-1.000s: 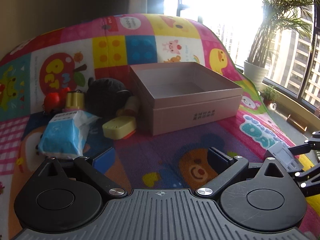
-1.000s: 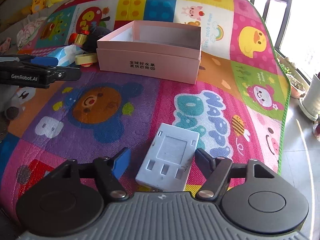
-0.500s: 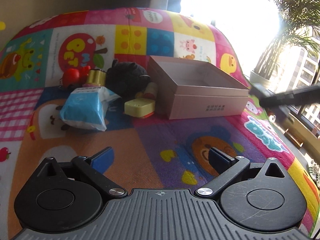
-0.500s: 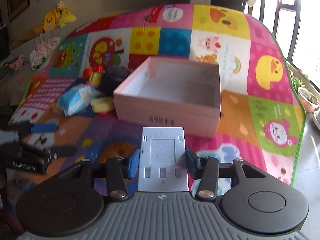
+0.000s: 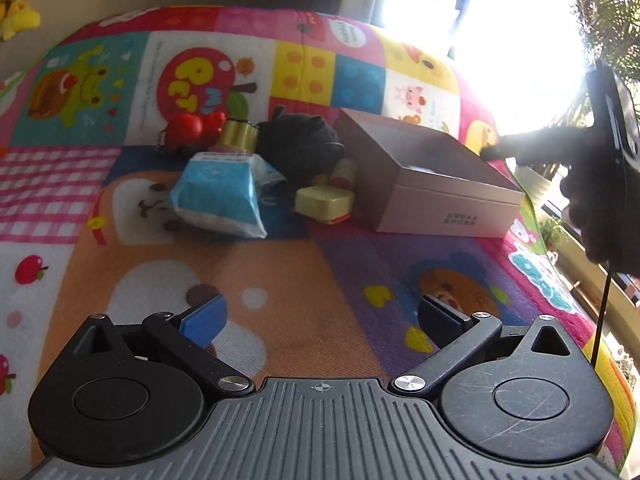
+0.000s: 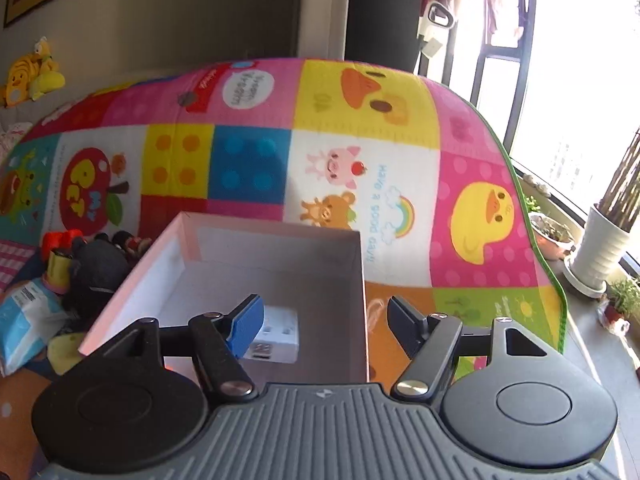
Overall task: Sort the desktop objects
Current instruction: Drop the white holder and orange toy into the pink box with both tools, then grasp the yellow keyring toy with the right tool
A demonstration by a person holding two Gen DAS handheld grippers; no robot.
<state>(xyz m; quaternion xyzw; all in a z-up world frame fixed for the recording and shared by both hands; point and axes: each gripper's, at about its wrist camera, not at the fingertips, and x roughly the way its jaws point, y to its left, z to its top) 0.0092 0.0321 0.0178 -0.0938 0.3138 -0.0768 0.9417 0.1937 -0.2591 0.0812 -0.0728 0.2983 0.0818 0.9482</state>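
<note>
Box [image 6: 362, 272]: charger [image 6: 276, 334] below fingers [image 6: 246, 326]

My left gripper [image 5: 320, 316] is matt black plastic, its round housings scuffed with fine scratches, its pivot pins bright bare metal; one pad [image 5: 204, 316] is faced in smooth blue rubbery material; my right gripper [image 6: 324, 320] is built the same, its jaws opening with nothing pressed between them. The play mat [image 5: 280, 280] looks like printed foam with a fine woven-looking grain, matt. The pink box [image 6: 224, 240] is smooth matt cardboard, white inside; the white adapter [image 6: 280, 332] on its floor is satin plastic. Near the mat's far left corner, the tissue pack [image 5: 216, 196] is glossy crinkled film; the black plush [image 5: 300, 148] is fuzzy cloth.
</note>
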